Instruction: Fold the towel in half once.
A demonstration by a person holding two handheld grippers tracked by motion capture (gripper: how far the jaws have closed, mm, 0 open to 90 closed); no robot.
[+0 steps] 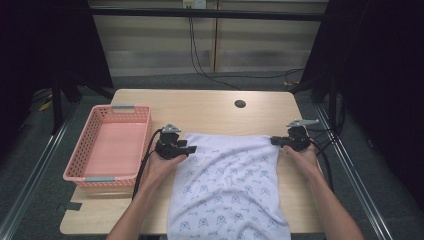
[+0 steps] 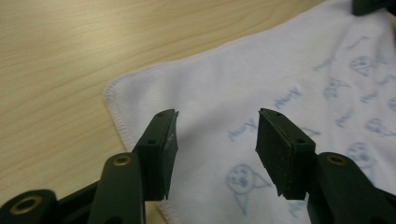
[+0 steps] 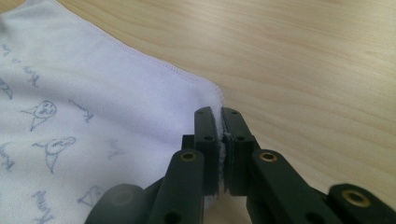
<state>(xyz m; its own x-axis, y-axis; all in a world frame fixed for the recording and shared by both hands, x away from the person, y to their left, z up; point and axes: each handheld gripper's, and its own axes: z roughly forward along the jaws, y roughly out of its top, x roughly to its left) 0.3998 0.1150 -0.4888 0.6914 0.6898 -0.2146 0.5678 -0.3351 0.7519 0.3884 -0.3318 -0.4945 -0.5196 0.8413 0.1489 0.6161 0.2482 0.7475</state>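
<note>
Towel [image 1: 227, 185] print unreadable; my right hand-held gripper [image 3: 219, 140] clamps its corner, left hand-held gripper [image 2: 217, 140] gapes above it, wood tabletop [image 1: 210, 107].

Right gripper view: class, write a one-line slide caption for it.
Hand-held gripper shut on the corner of a white printed cloth lying on a wooden table.
</note>
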